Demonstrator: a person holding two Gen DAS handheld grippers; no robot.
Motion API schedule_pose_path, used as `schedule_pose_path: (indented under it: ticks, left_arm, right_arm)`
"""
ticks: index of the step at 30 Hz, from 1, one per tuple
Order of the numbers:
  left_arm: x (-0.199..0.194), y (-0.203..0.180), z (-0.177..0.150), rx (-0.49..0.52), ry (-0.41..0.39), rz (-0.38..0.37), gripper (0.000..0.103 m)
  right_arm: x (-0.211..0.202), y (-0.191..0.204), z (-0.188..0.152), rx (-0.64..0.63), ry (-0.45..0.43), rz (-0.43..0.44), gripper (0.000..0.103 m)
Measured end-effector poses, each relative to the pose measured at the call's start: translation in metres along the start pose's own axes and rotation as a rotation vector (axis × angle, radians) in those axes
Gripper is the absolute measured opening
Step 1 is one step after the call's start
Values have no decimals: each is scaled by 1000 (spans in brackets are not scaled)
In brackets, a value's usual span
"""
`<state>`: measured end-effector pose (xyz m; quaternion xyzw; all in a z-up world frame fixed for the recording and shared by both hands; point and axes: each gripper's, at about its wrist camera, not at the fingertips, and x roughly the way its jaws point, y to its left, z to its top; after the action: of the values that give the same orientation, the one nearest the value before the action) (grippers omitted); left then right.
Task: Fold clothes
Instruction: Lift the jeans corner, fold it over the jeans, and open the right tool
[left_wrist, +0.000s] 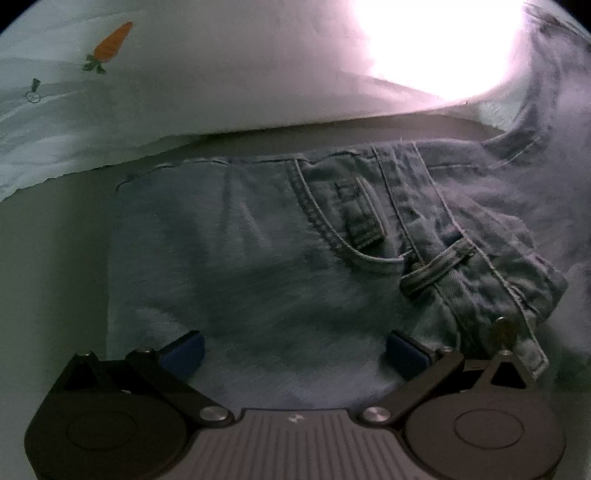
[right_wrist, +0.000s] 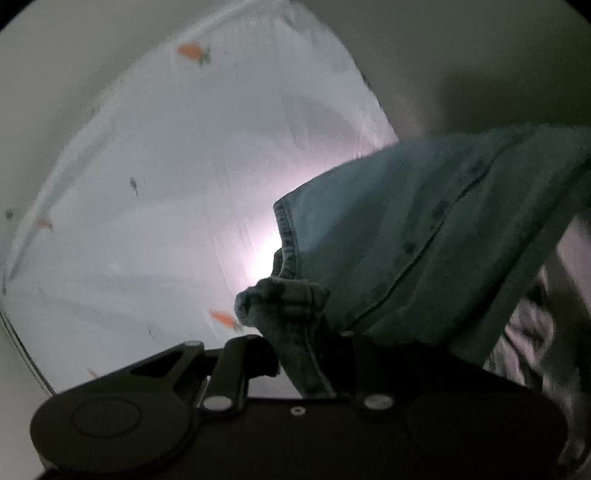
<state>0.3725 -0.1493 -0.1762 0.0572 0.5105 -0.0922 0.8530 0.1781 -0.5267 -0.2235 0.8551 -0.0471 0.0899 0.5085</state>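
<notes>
Jeans (left_wrist: 280, 236): light blue denim, lying with the waistband toward the far side in the left wrist view, a front pocket, belt loops and a metal button (left_wrist: 500, 332) showing at the right.
Jeans and left gripper: the left gripper (left_wrist: 293, 349) is pressed low over the denim, its two blue pads (left_wrist: 184, 350) spread wide with flat cloth between them; released, grasping nothing.
Jeans and right gripper: in the right wrist view a hemmed end of the jeans (right_wrist: 406, 236) is bunched right at the right gripper (right_wrist: 299, 360) and rises from it up toward the right; the gripper is clenched on this bunched denim, the tips hidden by the fold.
Surface: a white sheet (left_wrist: 207, 85) printed with small orange carrots (left_wrist: 112, 42) lies beyond the jeans; the jeans rest partly on a plain grey surface (left_wrist: 55, 266) by the sheet's edge. The sheet (right_wrist: 184, 184) fills the background of the right wrist view as well.
Light: a strong glare washes out the upper right of the left wrist view.
Other cloth: a pale crumpled fabric (right_wrist: 532, 347) shows at the right edge of the right wrist view, blurred.
Writing: no brand or label can be read; the button's face is too small to tell.
</notes>
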Motion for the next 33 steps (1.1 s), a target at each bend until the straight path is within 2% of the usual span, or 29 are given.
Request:
schedule_pose_path:
  ticks: [3, 7, 15, 18, 20, 22, 23, 25, 28, 33]
  left_arm:
    - [-16, 12, -1, -20, -17, -36, 103]
    - [-40, 30, -4, -2, -58, 83, 103]
    - [-72, 112, -28, -87, -103, 142, 103]
    - [-72, 137, -39, -126, -83, 170, 103]
    - [-70, 154, -47, -155, -66, 183, 103]
    - [-68, 162, -57, -187, -48, 180, 103]
    - [-66, 167, -61, -203, -39, 178, 103]
    - [-63, 175, -71, -235, -21, 175, 103]
    - [-59, 188, -84, -282, 6, 169, 103]
    - [-67, 185, -92, -304, -16, 152, 103]
  right_arm:
    - [11, -15, -24, 12, 43, -22, 18]
    - [27, -35, -56, 29, 100, -51, 18]
    - [57, -76, -121, 61, 219, -113, 18]
    - [66, -106, -145, 43, 310, -194, 18]
    - [64, -126, -157, 0, 357, -313, 18]
    - [61, -144, -164, -118, 399, -490, 17]
    - [57, -151, -164, -162, 404, -543, 15]
    - [53, -157, -161, -170, 407, -527, 16]
    - [57, -147, -161, -140, 407, -566, 18]
    - [60, -118, -179, -305, 447, -610, 20]
